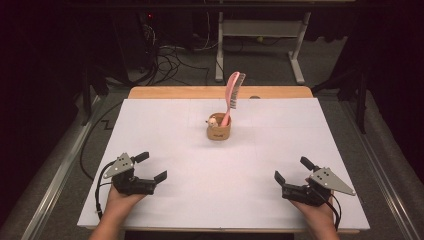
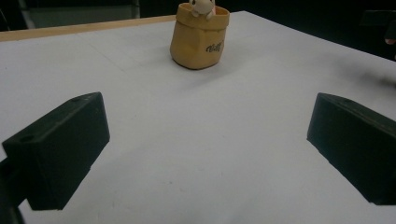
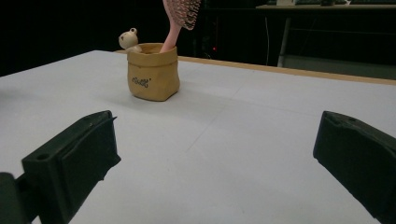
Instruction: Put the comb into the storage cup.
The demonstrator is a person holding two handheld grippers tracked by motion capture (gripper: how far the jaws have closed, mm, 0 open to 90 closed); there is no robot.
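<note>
A small tan bag-shaped pot [image 1: 219,132] [image 2: 199,36] [image 3: 153,72] stands upright near the middle of the white table top [image 1: 200,165]. A pink hairbrush [image 1: 232,95] [image 3: 179,18] stands in it, bristles up, leaning right. A little pale bear figure [image 1: 212,121] [image 2: 202,6] [image 3: 128,39] peeks over its rim. My left gripper [image 1: 151,167] [image 2: 205,144] rests open near the front left, held by a hand. My right gripper [image 1: 291,170] [image 3: 215,158] rests open near the front right. Both point toward the pot, with nothing between their jaws.
The white top lies on a wooden table whose far edge [image 1: 220,92] shows bare. Beyond it are desk legs [image 1: 298,55] and tangled cables [image 1: 170,60] on the grey floor. Dark surroundings close in at left and right.
</note>
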